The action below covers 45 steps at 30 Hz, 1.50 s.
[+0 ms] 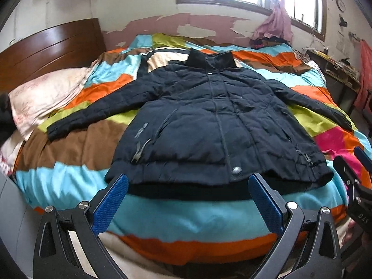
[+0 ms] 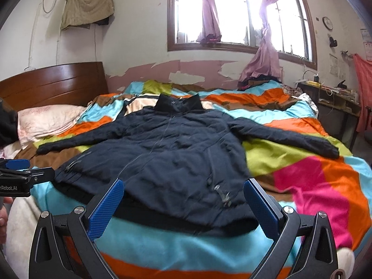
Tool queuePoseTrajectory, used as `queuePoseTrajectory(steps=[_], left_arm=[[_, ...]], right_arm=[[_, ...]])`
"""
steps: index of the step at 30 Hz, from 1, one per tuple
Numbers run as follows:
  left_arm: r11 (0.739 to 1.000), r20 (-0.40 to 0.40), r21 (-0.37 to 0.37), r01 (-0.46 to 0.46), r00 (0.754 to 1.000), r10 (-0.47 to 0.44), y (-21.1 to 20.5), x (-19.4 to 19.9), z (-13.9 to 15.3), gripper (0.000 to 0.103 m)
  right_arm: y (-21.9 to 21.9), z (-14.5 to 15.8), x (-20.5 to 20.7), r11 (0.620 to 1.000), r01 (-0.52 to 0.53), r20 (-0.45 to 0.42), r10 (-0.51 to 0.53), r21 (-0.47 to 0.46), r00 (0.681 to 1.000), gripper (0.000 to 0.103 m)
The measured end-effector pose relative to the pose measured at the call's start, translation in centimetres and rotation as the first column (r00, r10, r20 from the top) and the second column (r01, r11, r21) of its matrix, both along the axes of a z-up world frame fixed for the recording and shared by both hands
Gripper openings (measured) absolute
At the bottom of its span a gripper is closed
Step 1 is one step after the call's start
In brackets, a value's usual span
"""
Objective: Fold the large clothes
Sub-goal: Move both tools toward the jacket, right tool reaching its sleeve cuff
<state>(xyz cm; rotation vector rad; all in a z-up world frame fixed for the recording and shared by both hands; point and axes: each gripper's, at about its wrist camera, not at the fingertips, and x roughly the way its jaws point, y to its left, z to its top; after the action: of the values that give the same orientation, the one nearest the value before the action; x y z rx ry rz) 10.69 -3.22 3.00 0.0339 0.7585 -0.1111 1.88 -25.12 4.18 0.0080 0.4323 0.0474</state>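
While both tools hang off the near edge of the bed, I have open quilt [image 1: 69, 174] on either side of the jacket [image 1: 209, 121]. My left gripper [image 1: 188, 186] has its jaws spread wide, nothing between them, near the hem; my right gripper [image 2: 183, 190] is spread the same, empty. The dark navy jacket lies flat, front up, closed, collar far, both sleeves stretched out sideways. A pillow [image 1: 44, 97] sits far left by the headboard [image 1: 51, 46].

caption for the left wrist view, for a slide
Open left gripper poised at the hem of a dark jacket spread flat on a colourful quilt.
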Motion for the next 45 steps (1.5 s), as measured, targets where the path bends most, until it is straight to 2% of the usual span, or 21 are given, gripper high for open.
queuePoseTrajectory(steps=[6,13,22,26,28,30,32,33,36,38,43,45], left_arm=[[0.996,-0.037,0.037,0.08,0.996,-0.078,-3.6,3.8,-0.1,0.101],[0.982,-0.104,0.069,0.177,0.98,-0.17,-9.1,9.2,-1.4,0.101],[0.953,-0.123,0.138,0.269,0.96,-0.253,-16.0,16.1,-3.5,0.101],[0.947,-0.107,0.169,0.273,0.96,-0.258,-18.8,19.7,-4.7,0.101],[0.942,-0.082,0.189,0.276,0.961,-0.265,-20.0,21.4,-5.1,0.101],[0.942,-0.065,0.176,0.287,0.958,-0.279,-21.5,23.8,-5.5,0.101],[0.942,-0.065,0.129,0.31,0.95,-0.304,-22.6,25.6,-5.8,0.101],[0.939,-0.069,0.099,0.33,0.943,-0.324,-23.5,27.0,-6.2,0.101],[0.936,-0.063,0.072,0.346,0.938,-0.342,-25.7,30.6,-6.8,0.101],[0.942,-0.056,0.062,0.329,0.944,-0.326,-26.9,32.8,-7.2,0.101],[0.976,-0.09,0.029,0.215,0.973,-0.212,-29.1,39.3,-9.2,0.101],[0.981,-0.101,0.03,0.19,0.977,-0.186,-29.6,40.7,-10.0,0.101]], right_arm=[[-3.2,0.6,2.6,0.999,0.04,0.012,-0.039,-0.028,0.999,0.103],[-9.3,0.0,6.4,0.99,0.139,-0.026,-0.139,-0.017,0.99,0.103],[-19.1,-1.9,11.2,0.953,0.29,-0.11,-0.28,0.091,0.954,0.103],[-23.3,-3.1,13.8,0.928,0.271,-0.161,-0.235,0.255,0.958,0.103],[-25.2,-3.7,14.9,0.902,0.27,-0.167,-0.225,0.338,0.96,0.103],[-27.1,-4.2,15.9,0.874,0.31,-0.194,-0.254,0.375,0.948,0.103],[-29.4,-4.8,16.6,0.822,0.4,-0.239,-0.327,0.406,0.915,0.103],[-30.7,-5.2,16.7,0.784,0.437,-0.254,-0.359,0.44,0.898,0.103],[-34.1,-5.9,16.7,0.701,0.502,-0.269,-0.425,0.506,0.864,0.103],[-36.4,-6.2,17.0,0.651,0.533,-0.283,-0.456,0.54,0.844,0.103],[-40.3,-7.0,18.1,0.555,0.541,-0.288,-0.479,0.632,0.829,0.103],[-40.8,-6.9,18.3,0.542,0.547,-0.277,-0.502,0.638,0.82,0.1]])
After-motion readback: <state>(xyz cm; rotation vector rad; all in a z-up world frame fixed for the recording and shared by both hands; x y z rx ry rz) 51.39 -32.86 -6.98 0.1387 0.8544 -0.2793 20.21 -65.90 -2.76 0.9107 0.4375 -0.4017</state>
